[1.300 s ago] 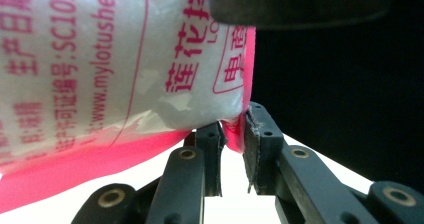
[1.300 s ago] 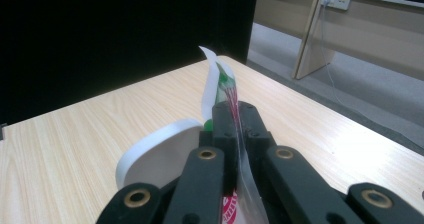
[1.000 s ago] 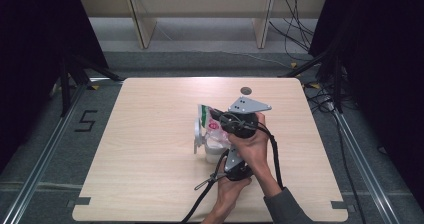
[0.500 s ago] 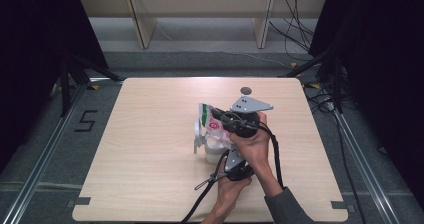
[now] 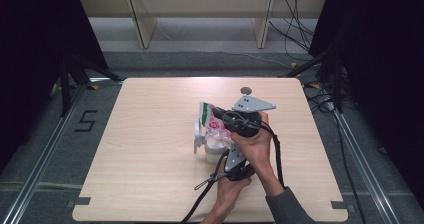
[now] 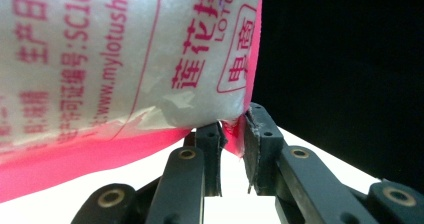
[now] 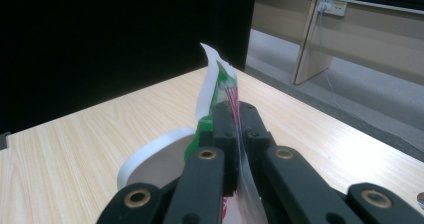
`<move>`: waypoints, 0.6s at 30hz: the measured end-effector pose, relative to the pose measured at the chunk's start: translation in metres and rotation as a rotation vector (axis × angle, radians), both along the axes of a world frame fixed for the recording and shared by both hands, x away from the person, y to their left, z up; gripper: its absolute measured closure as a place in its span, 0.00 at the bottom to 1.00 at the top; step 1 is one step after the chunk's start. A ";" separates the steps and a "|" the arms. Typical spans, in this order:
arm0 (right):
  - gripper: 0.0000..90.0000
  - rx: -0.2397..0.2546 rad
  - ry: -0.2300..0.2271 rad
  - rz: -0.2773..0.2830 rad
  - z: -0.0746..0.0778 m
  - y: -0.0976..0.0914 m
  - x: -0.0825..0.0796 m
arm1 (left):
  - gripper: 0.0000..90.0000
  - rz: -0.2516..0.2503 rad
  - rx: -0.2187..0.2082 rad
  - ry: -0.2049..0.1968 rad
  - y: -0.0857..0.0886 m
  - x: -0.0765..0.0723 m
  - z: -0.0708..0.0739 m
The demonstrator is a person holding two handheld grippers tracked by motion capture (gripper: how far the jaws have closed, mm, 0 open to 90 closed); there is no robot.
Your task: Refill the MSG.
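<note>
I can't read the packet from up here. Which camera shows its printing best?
The left gripper view: the packet is close up, its red lettering legible. The right gripper view sees it edge-on; in the high view it is small, above the white cup.

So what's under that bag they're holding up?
A white cup sits on the table right below the bag; its rim also shows in the right gripper view. The bag and the hand-held grippers cover most of the cup, so its contents can't be seen.

The pale wooden table [image 5: 150, 134] is evenly lit from above, its surroundings black. The translucent pink-printed plastic bag [image 6: 125, 59] looms close, softly blurred and glaring.
</note>
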State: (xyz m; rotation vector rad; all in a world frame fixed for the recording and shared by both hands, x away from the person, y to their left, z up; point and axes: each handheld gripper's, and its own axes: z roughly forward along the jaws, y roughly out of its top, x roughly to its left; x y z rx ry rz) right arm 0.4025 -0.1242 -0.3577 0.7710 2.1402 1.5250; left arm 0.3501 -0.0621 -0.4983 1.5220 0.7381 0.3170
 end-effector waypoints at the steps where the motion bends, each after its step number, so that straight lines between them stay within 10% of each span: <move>1: 0.99 0.010 0.005 0.005 0.001 -0.001 0.000 | 0.87 0.001 0.000 0.003 0.000 0.000 0.000; 18: 0.99 0.027 0.002 -0.002 0.007 -0.009 -0.002 | 0.87 0.000 0.002 0.003 0.001 0.000 -0.002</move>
